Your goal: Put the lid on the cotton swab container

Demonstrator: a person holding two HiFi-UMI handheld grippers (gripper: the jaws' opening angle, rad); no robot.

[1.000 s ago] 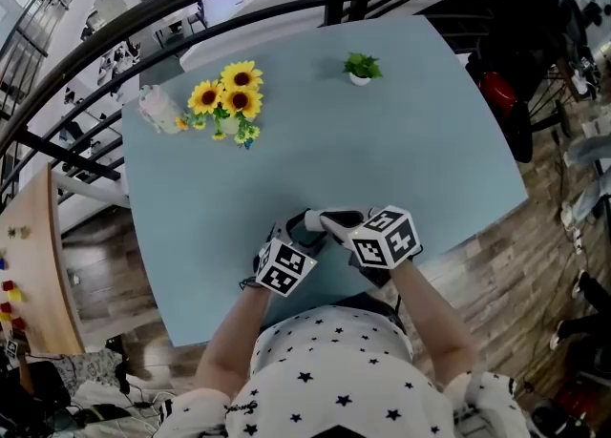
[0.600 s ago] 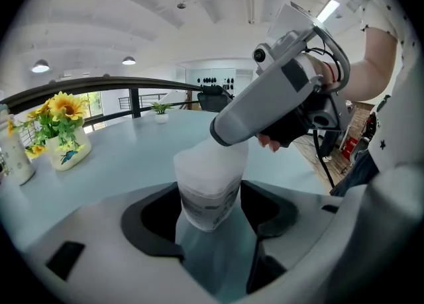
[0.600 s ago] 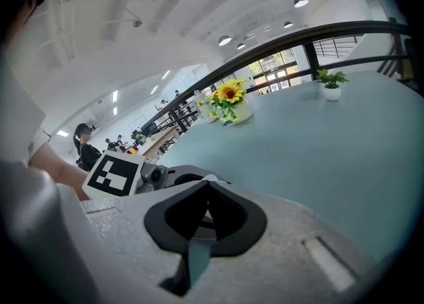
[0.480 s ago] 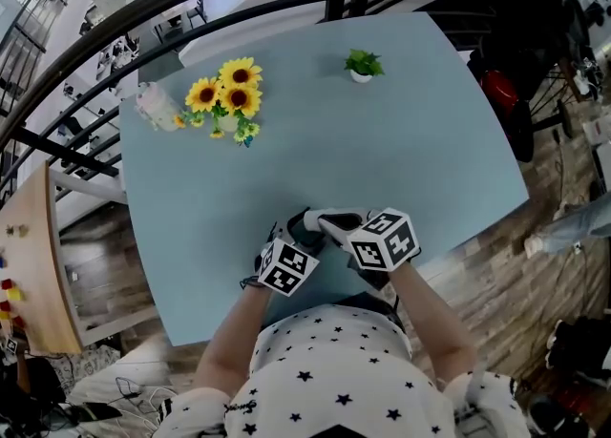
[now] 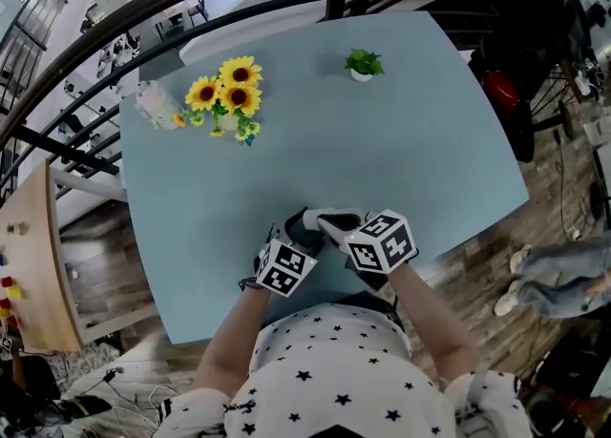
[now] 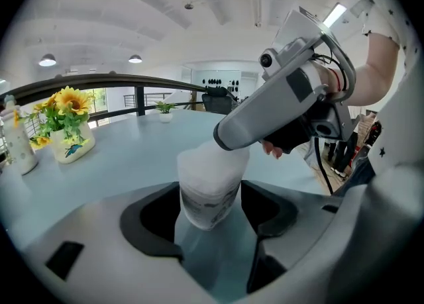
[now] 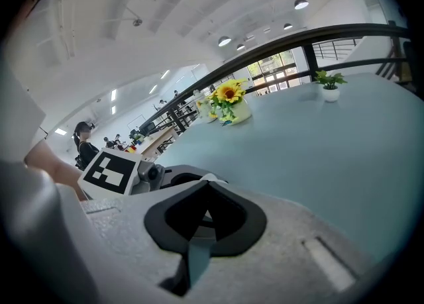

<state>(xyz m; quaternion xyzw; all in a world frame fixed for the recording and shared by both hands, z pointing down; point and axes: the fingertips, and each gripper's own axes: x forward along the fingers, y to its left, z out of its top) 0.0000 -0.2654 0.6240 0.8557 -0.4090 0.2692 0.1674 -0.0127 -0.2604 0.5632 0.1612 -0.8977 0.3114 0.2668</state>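
Near the table (image 5: 430, 140) edge, the left gripper (image 6: 211, 198) is gripping the container (image 6: 209, 175), probably light and crushable, by its sides. The closed right gripper (image 6: 224, 139) is pressing on top.

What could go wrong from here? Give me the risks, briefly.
1. The shut right gripper seems to press the cotton swab container's top from one side; it may tip or slip in the left gripper's jaws.
2. This happens near the table's near edge; a slipped container could roll off.
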